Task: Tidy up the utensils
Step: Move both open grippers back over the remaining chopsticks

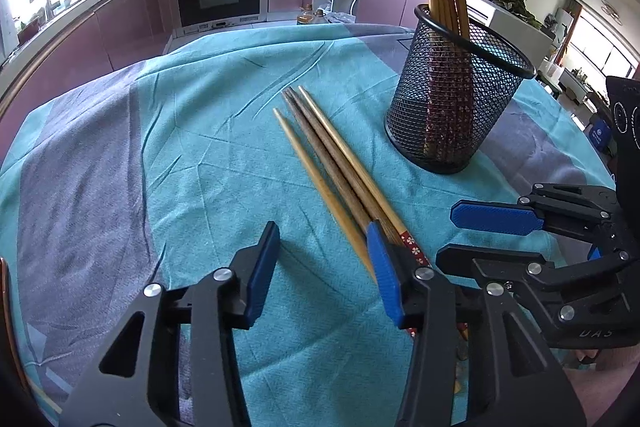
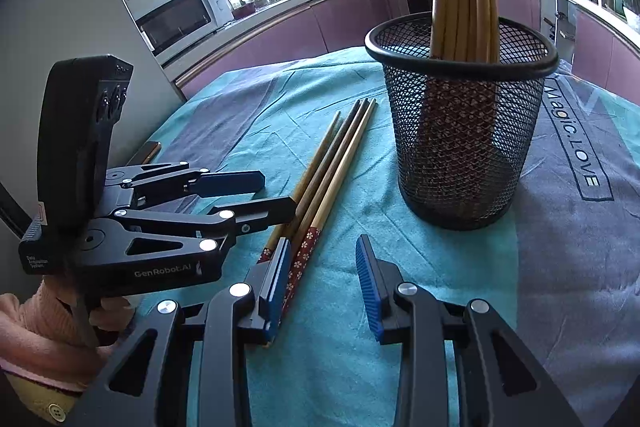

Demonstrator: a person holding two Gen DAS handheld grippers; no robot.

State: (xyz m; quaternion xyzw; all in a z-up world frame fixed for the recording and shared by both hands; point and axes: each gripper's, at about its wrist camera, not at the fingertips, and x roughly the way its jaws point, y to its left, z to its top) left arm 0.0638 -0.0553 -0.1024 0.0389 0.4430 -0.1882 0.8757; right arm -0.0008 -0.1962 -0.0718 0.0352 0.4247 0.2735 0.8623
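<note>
Loose chopsticks (image 1: 328, 171) bunched on teal cloth (image 1: 208, 155) beside mesh holder (image 1: 460, 107). Left gripper (image 1: 326, 269) half-open, empty; right gripper (image 2: 324, 283) part-open, empty. Risk: pads straddle bundle unevenly, sticks scatter.

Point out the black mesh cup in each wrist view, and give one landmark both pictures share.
Left wrist view: the black mesh cup stands right of centre, beyond and right of the loose chopsticks.
Right wrist view: the black mesh cup stands right of centre, right of the loose chopsticks.
Shared landmark: the teal cloth under both.
</note>
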